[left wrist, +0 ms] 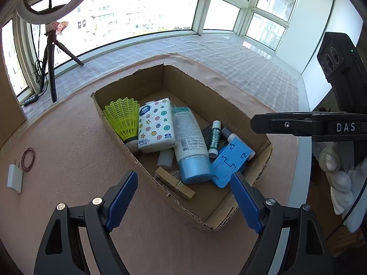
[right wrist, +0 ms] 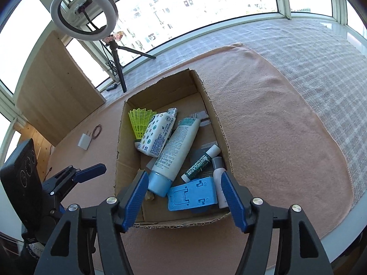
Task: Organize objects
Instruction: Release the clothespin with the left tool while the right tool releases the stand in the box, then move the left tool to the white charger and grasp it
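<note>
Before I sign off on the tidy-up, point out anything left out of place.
Two things lie outside the cardboard box, on the pink cloth to its left: a white charger plug and a loop of brown rubber bands. Inside the box the items lie in a loose heap, the lotion tube slanting across others.

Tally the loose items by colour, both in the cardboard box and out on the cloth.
Yellow-green: 1, shuttlecock
Blue: 1, folding stand
White: 6, tissue pack, blue-capped tube, lip balm stick, small bottle, small cap, charger plug
Wood: 1, clothespin
Brown: 1, elastic bands
Total: 10
</note>
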Tool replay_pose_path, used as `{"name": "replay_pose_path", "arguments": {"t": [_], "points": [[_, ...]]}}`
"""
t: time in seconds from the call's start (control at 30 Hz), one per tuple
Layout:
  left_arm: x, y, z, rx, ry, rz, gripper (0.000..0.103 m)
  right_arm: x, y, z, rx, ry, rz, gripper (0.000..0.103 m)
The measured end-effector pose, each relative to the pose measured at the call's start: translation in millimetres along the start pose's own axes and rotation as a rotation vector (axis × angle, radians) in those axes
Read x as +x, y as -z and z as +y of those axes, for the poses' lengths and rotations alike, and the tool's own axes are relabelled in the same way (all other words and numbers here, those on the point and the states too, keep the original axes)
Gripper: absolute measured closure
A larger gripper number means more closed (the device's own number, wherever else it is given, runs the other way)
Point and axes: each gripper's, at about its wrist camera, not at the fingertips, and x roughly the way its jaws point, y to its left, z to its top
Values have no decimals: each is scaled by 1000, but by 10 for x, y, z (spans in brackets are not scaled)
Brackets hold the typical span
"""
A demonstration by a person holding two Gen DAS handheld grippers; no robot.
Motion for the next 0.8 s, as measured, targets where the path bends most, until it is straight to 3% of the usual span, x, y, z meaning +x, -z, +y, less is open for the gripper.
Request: {"name": "replay_pose_path", "arguments": {"t": [0.4,0.8], "points": [[-146,160,256,-63,-30,-5,18,77,37,220,-19,-28,-2,41],[-541,479,1005,-212,-160,-36,21,275,46,786,-86,-100,18,41]]}}
